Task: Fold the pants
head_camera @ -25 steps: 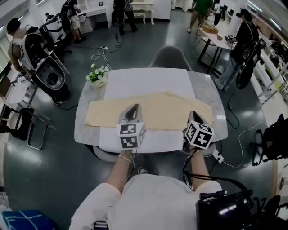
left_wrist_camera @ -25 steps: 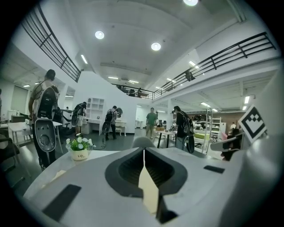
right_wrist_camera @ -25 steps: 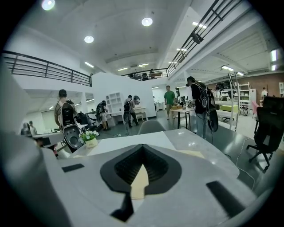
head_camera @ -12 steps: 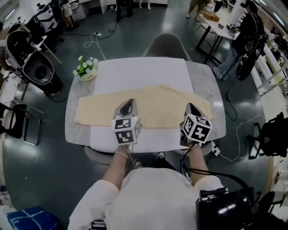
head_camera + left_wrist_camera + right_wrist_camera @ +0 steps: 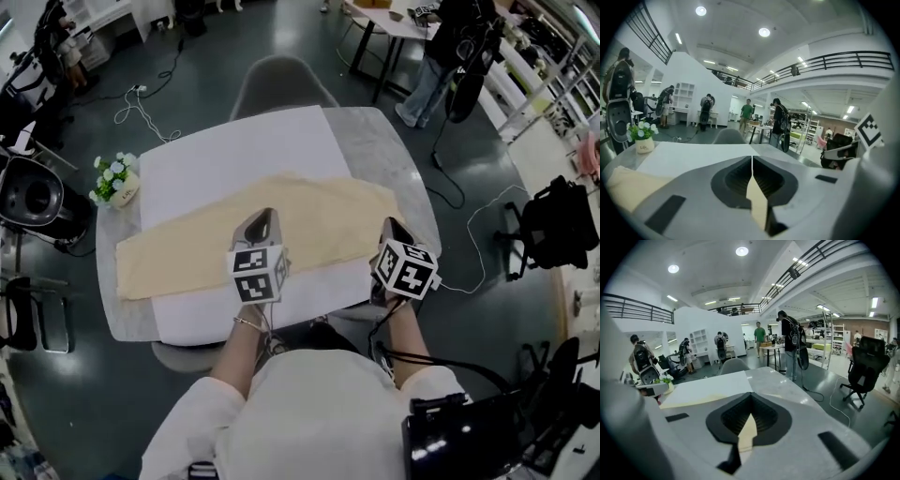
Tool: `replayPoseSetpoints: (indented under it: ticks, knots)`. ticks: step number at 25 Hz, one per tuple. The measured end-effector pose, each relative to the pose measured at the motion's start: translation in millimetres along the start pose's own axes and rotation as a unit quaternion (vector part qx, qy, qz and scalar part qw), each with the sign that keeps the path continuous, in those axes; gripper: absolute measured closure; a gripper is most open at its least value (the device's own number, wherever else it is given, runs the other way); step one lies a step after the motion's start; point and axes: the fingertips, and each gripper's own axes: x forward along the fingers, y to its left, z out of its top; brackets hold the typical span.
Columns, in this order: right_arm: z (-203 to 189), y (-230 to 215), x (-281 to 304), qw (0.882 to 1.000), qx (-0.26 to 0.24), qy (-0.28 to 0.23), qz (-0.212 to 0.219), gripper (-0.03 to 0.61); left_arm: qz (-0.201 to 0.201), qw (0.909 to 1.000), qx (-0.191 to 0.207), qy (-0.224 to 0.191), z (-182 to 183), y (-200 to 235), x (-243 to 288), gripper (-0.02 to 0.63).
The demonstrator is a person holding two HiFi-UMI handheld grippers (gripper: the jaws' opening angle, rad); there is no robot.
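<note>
The beige pants lie flat and lengthwise across a white sheet on the grey table. In the head view my left gripper hangs over the middle of the pants near their front edge, and my right gripper is over their right end. Both are shut, jaw tips together. In the left gripper view and the right gripper view, pale cloth shows through the slot behind the tips. No fold or lift of the pants is visible. The pants also show at the lower left.
A small pot of white flowers stands at the table's far left corner. A grey chair is tucked in at the far side. A person stands at another table beyond, and a black chair is at the right.
Both grippers have moved forward and lower over the pants, still shut. The head view has swung, so the table now sits tilted in the picture.
</note>
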Motion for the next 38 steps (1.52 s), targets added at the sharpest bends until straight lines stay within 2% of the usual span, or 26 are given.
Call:
replayPoseSetpoints:
  ticks: [6, 12, 19, 24, 25, 26, 31, 38]
  knots:
    - [-18.5, -63.8, -2.6, 0.998, 0.032, 0.016, -0.05, 0.586, -0.05, 0.9979, 0.023, 0.033, -16.5, -53.0, 43.0, 0.6]
    - [-48.0, -98.1, 12.2, 0.995, 0.06, 0.042, -0.072, 0.586, -0.069, 0.9942, 0.032, 0.076, -51.7, -76.9, 72.5, 0.6]
    - [-82.6, -128.3, 57.3, 0.991, 0.084, 0.082, -0.072, 0.586, -0.049, 0.9906, 0.037, 0.122, -98.6, -75.1, 99.3, 0.6]
    - [-107.4, -141.7, 88.5, 0.985, 0.105, 0.118, -0.063, 0.583, -0.03, 0.9894, 0.036, 0.137, -118.6, -68.7, 116.0, 0.6]
    - [-111.3, -142.2, 94.1, 0.985, 0.111, 0.123, -0.057, 0.558, -0.026, 0.9894, 0.035, 0.139, -121.0, -67.4, 118.0, 0.6]
    - [-114.8, -142.5, 99.3, 0.984, 0.116, 0.129, -0.051, 0.499, -0.023, 0.9893, 0.034, 0.14, -122.9, -66.3, 119.5, 0.6]
    - [-125.0, -152.4, 121.4, 0.98, 0.128, 0.145, -0.056, 0.499, -0.009, 0.989, 0.029, 0.145, -129.5, -62.9, 124.4, 0.6]
    - [-140.9, -157.8, 145.5, 0.975, 0.126, 0.173, -0.058, 0.44, 0.004, 0.9876, 0.031, 0.154, -138.6, -57.0, 129.0, 0.6]
